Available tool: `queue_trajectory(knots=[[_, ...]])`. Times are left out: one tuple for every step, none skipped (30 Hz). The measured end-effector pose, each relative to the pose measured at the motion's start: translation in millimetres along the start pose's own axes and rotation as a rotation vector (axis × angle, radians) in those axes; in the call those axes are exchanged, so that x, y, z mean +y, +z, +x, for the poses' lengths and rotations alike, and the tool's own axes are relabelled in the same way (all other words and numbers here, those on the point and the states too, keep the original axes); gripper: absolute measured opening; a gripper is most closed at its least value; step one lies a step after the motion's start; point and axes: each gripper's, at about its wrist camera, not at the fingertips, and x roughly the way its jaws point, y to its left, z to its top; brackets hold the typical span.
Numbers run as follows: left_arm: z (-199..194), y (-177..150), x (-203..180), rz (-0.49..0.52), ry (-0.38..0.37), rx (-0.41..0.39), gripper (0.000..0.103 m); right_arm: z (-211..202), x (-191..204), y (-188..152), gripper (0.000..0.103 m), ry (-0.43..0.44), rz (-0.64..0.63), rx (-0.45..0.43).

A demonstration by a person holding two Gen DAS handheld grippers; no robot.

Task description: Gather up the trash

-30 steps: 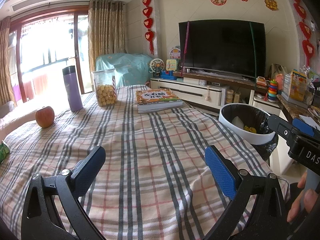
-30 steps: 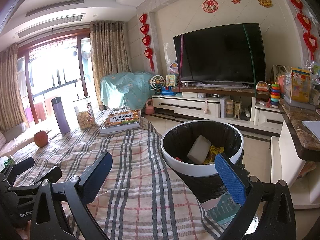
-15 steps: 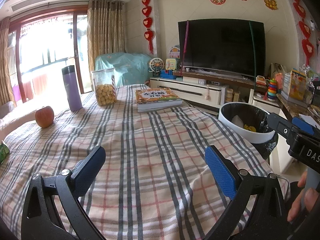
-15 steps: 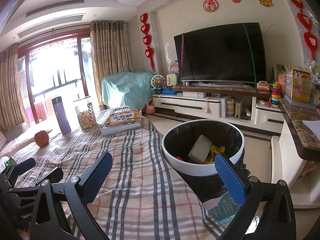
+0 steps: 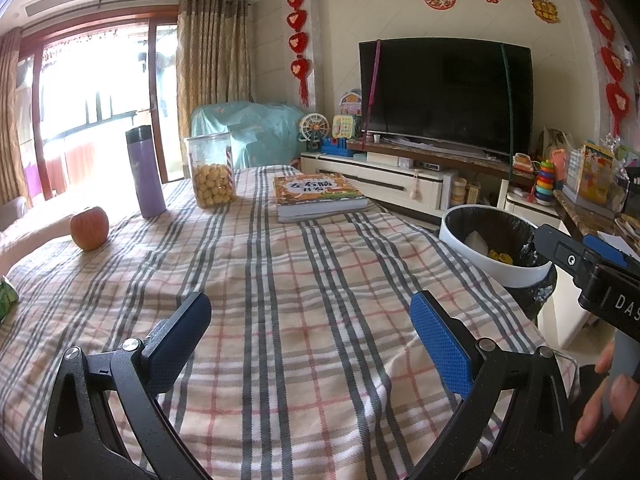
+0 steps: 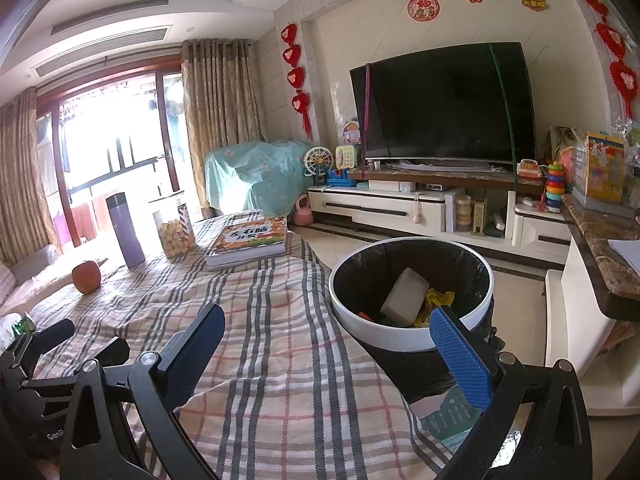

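We hold both tools, left tool [image 5: 308,344] and right tool [image 6: 328,348], released and empty. The green wrapper [image 5: 7,300] at the worktop's left edge looks light and crinkly; pinch its edge.

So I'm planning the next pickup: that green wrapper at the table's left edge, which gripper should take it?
Left, probably. The left gripper hangs open and empty over the tablecloth, nearer the green wrapper. The right gripper, also open, sits by the trash bin, on the far side from it.
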Motion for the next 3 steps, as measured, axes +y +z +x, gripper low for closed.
queue_trajectory(knots=[[0.6, -0.3, 1.1, -0.003, 0.0, 0.003, 0.102, 2.3, 0.7, -0.1, 0.103, 0.004, 0.0, 0.003], [1.3, -0.5, 2.7, -0.006, -0.001, 0.006, 0.102, 2.3, 5.2, -0.8, 0.103, 0.007, -0.001, 0.008], [2.4, -0.7, 6.1, -0.009, -0.001, 0.009, 0.102, 4.4, 5.6, -0.4, 0.103, 0.008, -0.001, 0.011]])
